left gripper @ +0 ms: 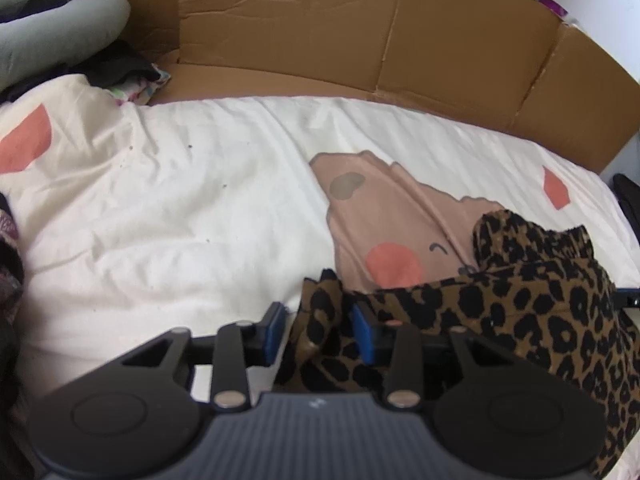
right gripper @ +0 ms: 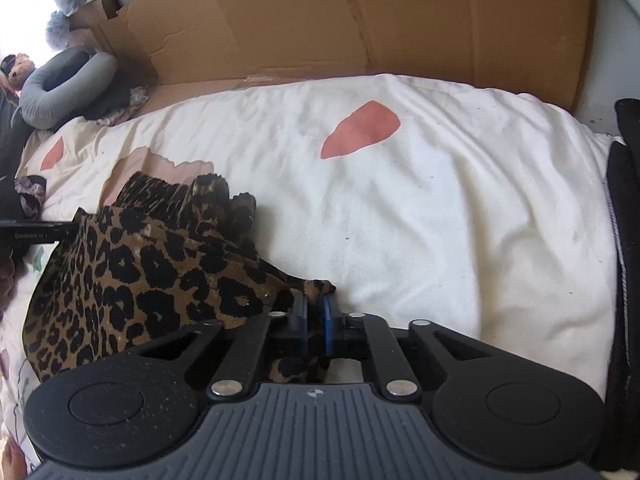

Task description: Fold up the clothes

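Two grippers have hold of one leopard-print garment [left gripper: 532, 304], which lies bunched on a cream duvet [left gripper: 168, 208] printed with coral patches and a pink animal face. The left gripper [left gripper: 320, 332] has its blue pads [left gripper: 366, 334] fairly wide apart, with a fold of the print standing up between them; whether the pads actually press the cloth cannot be told. The right gripper [right gripper: 316, 320] has its pads almost together, pinching a narrow corner of the garment [right gripper: 140, 272].

Only the left wrist view shows the animal face with its coral cheek at 1 o'clock of the gripper, part-covered by the garment's gathered edge. Only the right wrist view shows a black bar [right gripper: 36, 234] of the other gripper touching the cloth at 9 o'clock, and a dark strip of fabric [right gripper: 624, 240] running down the frame at 3 o'clock.

Bare duvet lies open from 10 to 12 o'clock in the left view and from 12 to 2 in the right. A flattened cardboard sheet [left gripper: 360, 28] stands along the far edge of the bed. A grey ring cushion [right gripper: 64, 84] and loose dark clothes [left gripper: 120, 64] sit at 10 o'clock.
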### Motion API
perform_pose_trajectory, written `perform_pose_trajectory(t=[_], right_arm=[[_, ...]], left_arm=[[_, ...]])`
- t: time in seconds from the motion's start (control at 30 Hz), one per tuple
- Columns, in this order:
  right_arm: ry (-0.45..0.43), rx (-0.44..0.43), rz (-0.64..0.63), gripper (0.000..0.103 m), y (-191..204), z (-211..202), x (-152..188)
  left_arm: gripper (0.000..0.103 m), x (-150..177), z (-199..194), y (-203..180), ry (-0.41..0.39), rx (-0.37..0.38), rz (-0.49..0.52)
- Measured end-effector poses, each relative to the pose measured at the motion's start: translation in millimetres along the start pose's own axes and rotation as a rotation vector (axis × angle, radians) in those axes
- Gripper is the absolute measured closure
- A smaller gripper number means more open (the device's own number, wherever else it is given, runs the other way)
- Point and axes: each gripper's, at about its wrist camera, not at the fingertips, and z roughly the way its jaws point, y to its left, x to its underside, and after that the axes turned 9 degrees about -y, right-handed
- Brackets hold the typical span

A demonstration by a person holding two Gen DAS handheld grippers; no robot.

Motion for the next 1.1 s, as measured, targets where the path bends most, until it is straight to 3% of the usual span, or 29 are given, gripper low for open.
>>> perform_pose_trajectory(t=[0.07,0.17,0.63,1.1], right_arm=[[-0.013,0.005,0.004,0.099,-0.2,-6.1,1.1],[-0.041,0.010,0.014,0.100,-0.8,-17.0,0.4],[-0.179,-0.014,0.068,0.100,3.7,-76.6,-11.3],[-0.224,-0.006,0.117,0.100,0.1,-95.7,-22.6]], left_arm=[[0.084,1.3,-2.3,-0.7,-0.006,0.009,0.007],[0.093,1.5,-7.6,2.9,-0.018,0.018,-0.013],[0.094,-22.5,-86.0,2.8,-0.196,0.021,-0.065],[0.095,-54.3,-97.3,-22.1,-0.226,-0.033,-0.046]])
